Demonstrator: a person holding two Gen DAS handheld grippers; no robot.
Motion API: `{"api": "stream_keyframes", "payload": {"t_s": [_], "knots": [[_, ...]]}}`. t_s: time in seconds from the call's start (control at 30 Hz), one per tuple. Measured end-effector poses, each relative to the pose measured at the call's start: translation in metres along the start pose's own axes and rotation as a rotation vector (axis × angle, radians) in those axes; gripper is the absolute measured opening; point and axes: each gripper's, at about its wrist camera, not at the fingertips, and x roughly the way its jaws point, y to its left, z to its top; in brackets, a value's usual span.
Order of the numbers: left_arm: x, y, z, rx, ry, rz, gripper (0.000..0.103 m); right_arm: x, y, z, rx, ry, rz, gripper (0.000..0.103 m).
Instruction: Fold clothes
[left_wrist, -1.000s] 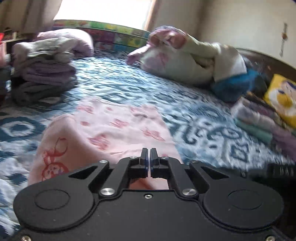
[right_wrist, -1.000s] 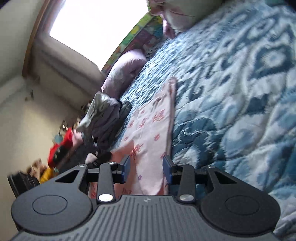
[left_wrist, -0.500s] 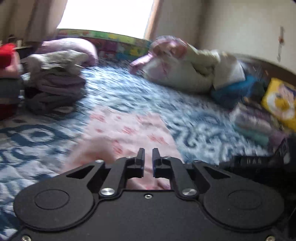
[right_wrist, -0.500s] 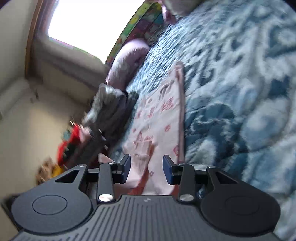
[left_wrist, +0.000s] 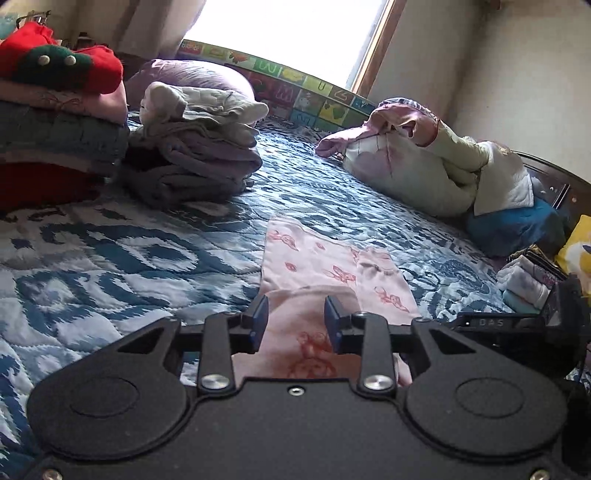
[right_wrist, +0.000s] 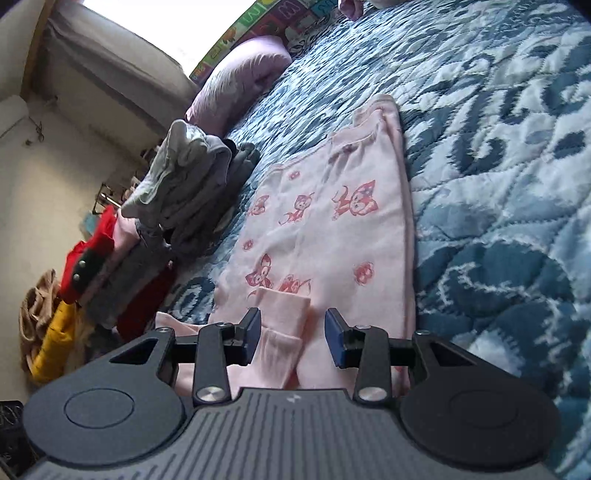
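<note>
A pale pink garment with red cartoon prints (left_wrist: 314, 266) lies flat on the blue-and-white patterned quilt (left_wrist: 110, 258). It also shows in the right wrist view (right_wrist: 332, 229), with a folded-over sleeve cuff (right_wrist: 284, 314) near my fingers. My left gripper (left_wrist: 295, 323) is open and empty just above the garment's near end. My right gripper (right_wrist: 293, 334) is open and empty over the cuff. The right gripper's body (left_wrist: 517, 328) shows at the right of the left wrist view.
A stack of folded grey and lilac clothes (left_wrist: 195, 155) and a taller stack topped by red cloth (left_wrist: 55, 110) stand at the left. A lilac pillow (left_wrist: 192, 77), a heap of unfolded clothes (left_wrist: 424, 158) and small folded items (left_wrist: 524, 284) lie around the bed.
My left gripper was shut on the pink garment, then opened and let it go; the garment now lies flat. My right gripper stayed open and moved closer over the sleeve cuff.
</note>
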Motion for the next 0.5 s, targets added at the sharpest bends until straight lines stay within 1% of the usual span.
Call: {"api": "stream_keyframes", "payload": {"t_s": [0.1,0.13,0.17,0.2,0.27,0.3,0.33,0.4,0.5], "knots": [[-0.001,0.005,0.002,-0.007,0.000,-0.003,0.033,0.006,0.005,0.002,-0.017,-0.006,-0.014,0.039],[-0.002,0.006,0.002,-0.012,0.000,-0.003,0.036,0.007,0.006,0.002,-0.023,-0.011,-0.018,0.036],[-0.002,0.008,0.003,-0.017,-0.001,-0.003,0.040,0.008,0.008,0.002,-0.028,-0.016,-0.021,0.031],[-0.003,0.010,0.003,-0.022,0.000,-0.002,0.040,0.009,0.009,0.002,-0.034,-0.020,-0.027,0.023],[-0.003,0.013,0.004,-0.028,0.009,0.000,0.040,0.013,0.014,0.001,-0.059,-0.020,-0.055,0.017],[-0.003,0.015,0.004,-0.030,0.015,0.001,0.040,0.014,0.017,0.000,-0.074,-0.022,-0.068,0.009],[-0.002,0.016,0.003,-0.031,0.022,0.003,0.040,0.014,0.020,0.000,-0.088,-0.028,-0.073,0.006],[-0.001,0.018,0.002,-0.031,0.045,0.002,0.040,0.008,0.029,0.000,-0.122,-0.058,-0.069,0.005],[-0.001,0.018,0.001,-0.020,0.067,-0.003,0.040,-0.009,0.048,0.004,-0.162,-0.126,-0.055,0.005]]}}
